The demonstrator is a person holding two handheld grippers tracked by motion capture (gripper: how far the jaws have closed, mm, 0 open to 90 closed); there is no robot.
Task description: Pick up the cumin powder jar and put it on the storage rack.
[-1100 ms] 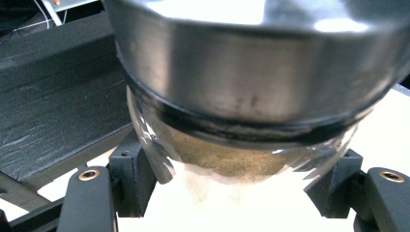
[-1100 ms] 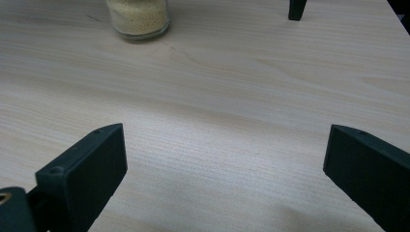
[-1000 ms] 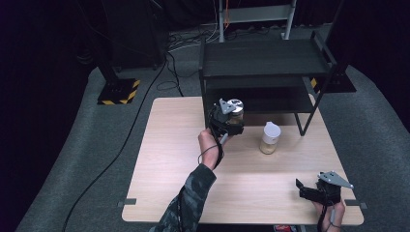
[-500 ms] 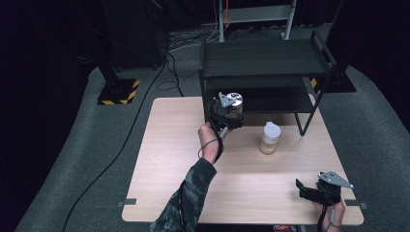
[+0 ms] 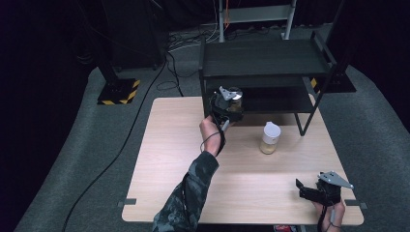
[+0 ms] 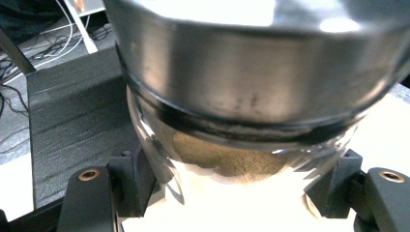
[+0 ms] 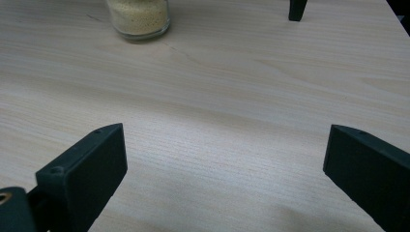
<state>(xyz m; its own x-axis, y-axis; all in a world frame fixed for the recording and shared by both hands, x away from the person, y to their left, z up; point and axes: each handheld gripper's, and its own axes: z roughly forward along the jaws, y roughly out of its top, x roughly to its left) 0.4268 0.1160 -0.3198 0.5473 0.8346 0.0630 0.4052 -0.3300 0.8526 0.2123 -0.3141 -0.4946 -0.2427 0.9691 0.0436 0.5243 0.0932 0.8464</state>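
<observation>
My left gripper [image 5: 230, 104] is shut on a glass jar [image 5: 235, 99] with a metal lid and brownish powder inside. It holds the jar up at the front of the black shelf's lower tier [image 5: 278, 101]. In the left gripper view the jar [image 6: 241, 96] looms close, its glass body pinched between the two black jaws of the left gripper [image 6: 235, 181]. A second jar [image 5: 270, 137], white-lidded with yellowish grains, stands on the table. My right gripper [image 5: 303, 189] rests open near the table's front right corner, with nothing between its fingers [image 7: 82, 169].
The black two-tier shelf [image 5: 263, 58] stands on the far half of the wooden table [image 5: 169, 159]; one leg [image 7: 296, 9] lands near the white-lidded jar [image 7: 139, 17]. Cables and a yellow-striped stand base [image 5: 116, 92] lie on the floor behind.
The left gripper has edged the metal-lidded jar slightly farther toward the shelf. The right gripper has stayed put.
</observation>
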